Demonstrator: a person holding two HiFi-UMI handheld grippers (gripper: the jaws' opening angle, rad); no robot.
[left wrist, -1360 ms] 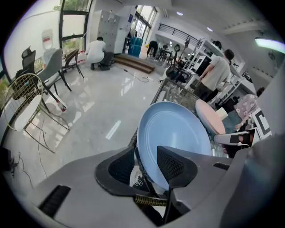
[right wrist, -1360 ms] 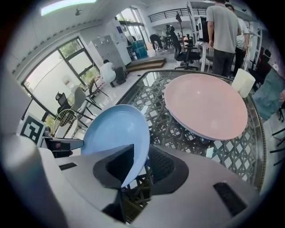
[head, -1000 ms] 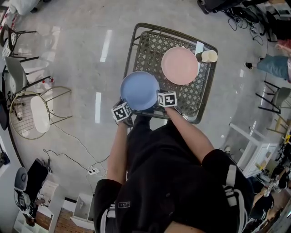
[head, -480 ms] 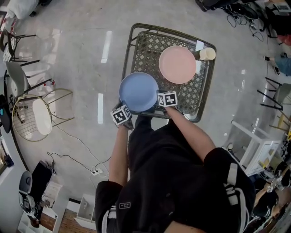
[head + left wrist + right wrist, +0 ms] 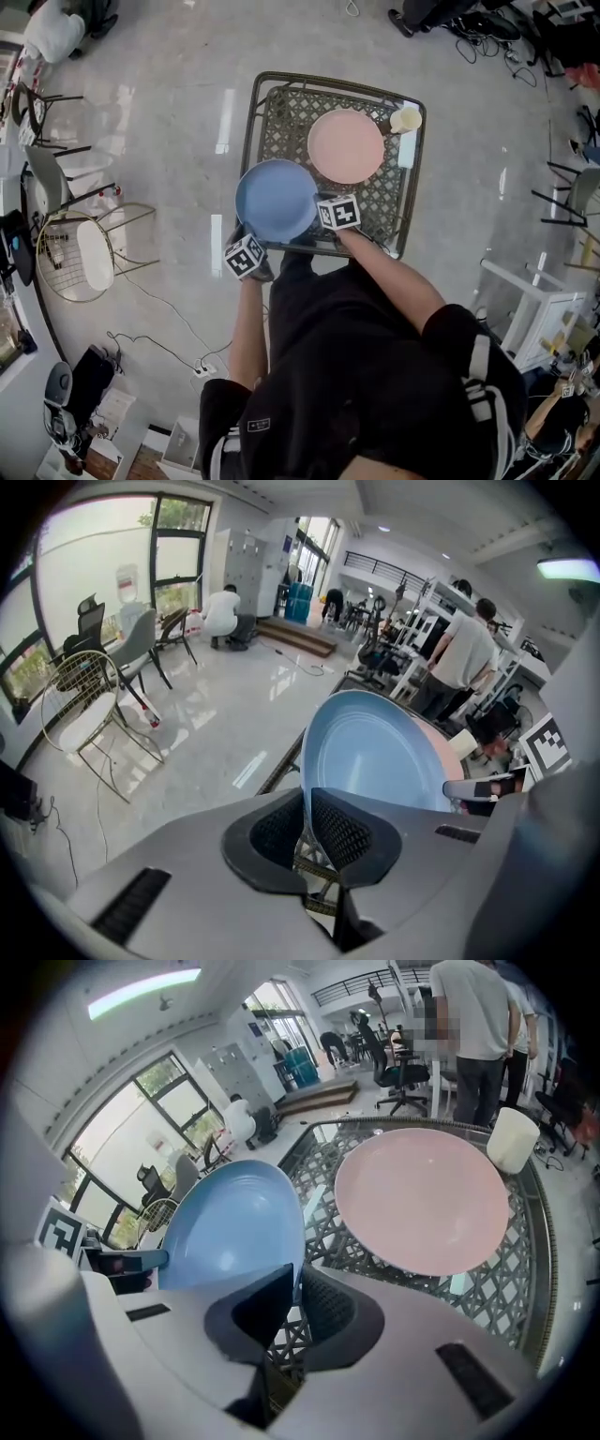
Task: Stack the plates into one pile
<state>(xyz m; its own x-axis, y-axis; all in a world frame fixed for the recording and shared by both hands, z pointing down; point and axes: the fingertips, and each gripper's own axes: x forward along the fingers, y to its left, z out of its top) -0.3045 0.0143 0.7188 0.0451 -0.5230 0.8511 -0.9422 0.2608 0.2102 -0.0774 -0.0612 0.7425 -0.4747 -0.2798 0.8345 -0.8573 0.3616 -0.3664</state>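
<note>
**Both grippers pinch the blue plate at the table's near edge**

The blue plate [image 5: 277,197] sits at the near-left corner of the lattice table [image 5: 286,117], its rim jutting out past the table's left edge. In the left gripper view it is tilted, with the far side higher. The left gripper [image 5: 305,808] has its jaws drawn narrow on the plate's near-left rim, and the thin edge is caught between the ribbed pads [image 5: 342,832]. The right gripper [image 5: 292,1283] clamps the same plate's near-right rim, its jaws just as close together, so both grippers hold this one plate.

The pink plate [image 5: 346,145] lies flat on the table's far-right part, just beside the blue one; the right gripper view shows a strip of lattice between them. A pale cup [image 5: 406,120] stands at the table's far-right corner, close to the pink plate's rim.
</note>
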